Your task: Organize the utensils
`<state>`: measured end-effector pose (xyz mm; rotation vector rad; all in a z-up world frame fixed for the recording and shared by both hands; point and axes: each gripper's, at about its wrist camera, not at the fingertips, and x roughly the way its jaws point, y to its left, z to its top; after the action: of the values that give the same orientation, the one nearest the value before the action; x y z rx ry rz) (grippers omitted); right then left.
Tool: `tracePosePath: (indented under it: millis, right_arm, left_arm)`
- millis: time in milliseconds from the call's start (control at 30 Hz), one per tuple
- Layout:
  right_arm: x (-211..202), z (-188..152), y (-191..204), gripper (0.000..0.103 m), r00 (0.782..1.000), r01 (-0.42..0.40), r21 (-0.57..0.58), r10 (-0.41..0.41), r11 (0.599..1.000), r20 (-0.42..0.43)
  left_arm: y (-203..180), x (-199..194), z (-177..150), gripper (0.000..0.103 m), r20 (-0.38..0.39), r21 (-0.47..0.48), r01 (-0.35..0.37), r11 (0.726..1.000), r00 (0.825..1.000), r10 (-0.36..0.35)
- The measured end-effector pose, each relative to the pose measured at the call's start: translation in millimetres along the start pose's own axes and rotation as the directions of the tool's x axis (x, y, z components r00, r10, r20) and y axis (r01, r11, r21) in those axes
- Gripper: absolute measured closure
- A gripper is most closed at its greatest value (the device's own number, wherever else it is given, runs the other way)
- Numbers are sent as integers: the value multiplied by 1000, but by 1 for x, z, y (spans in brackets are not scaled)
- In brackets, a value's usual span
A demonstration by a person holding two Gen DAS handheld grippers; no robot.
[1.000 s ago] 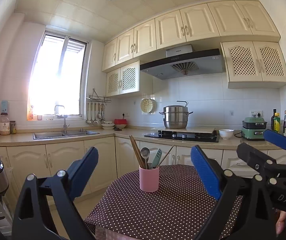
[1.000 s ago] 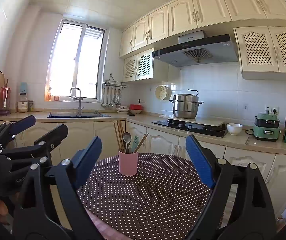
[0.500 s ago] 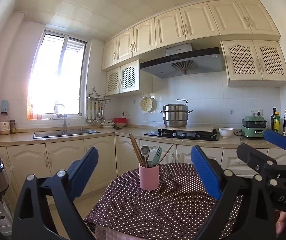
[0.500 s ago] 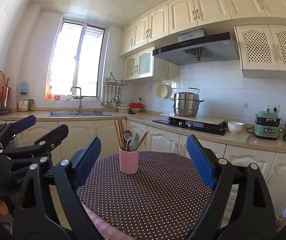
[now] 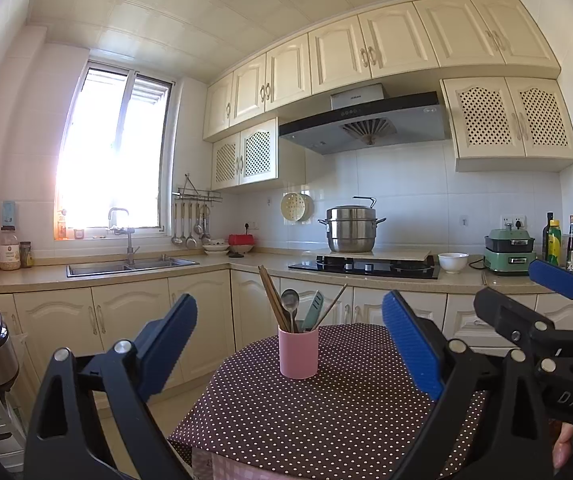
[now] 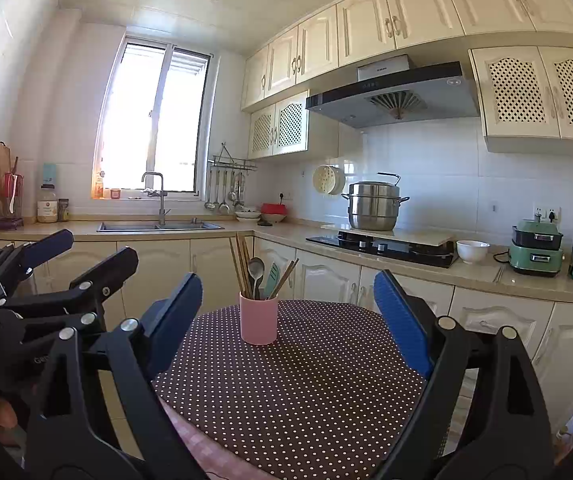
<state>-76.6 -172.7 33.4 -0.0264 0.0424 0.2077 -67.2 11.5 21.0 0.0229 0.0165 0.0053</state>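
Ahead, pink cup (image 5: pixel 298 352) of utensils (image 5: pixel 290 310) alone on dotted tablecloth (image 5: pixel 326 420), path unobstructed.

Pink utensil cup (image 5: pixel 298 352) upright on dotted tablecloth (image 5: pixel 326 420)

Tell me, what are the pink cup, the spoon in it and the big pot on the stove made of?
Pink cup: smooth and matt, probably plastic or ceramic; hard to tell.
Spoon: shiny grey, so likely steel.
Big pot: mirror-bright silver with reflections, surely stainless steel.
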Motion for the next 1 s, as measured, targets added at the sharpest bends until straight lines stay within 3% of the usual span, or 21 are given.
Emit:
tracePosePath:
  millis: [1000]
  right_arm:
    - [16,-3,-3,16,1000,-6,10,6,1000,-29]
  left_arm:
    - [5,14,-7,11,-25,6,0,1000,1000,0]
